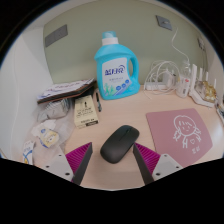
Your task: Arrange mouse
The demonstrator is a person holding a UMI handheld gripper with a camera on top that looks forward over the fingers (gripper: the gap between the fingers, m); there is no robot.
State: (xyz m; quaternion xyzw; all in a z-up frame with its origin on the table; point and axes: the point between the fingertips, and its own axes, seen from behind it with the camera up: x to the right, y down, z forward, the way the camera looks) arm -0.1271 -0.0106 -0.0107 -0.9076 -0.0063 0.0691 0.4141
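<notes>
A black computer mouse (119, 143) lies on the beige desk (120, 110) between my two fingers, at their tips. My gripper (113, 157) is open: the magenta pads (79, 156) stand on either side of the mouse with a gap at each side, and the mouse rests on the desk. A pink mouse pad (182, 131) with a white drawing lies on the desk to the right of the mouse, beyond the right finger.
A blue detergent bottle (114, 70) stands beyond the mouse near the wall. Boxes and packets (72, 110) lie to the left. A power strip and white cables (172, 78) sit at the back right.
</notes>
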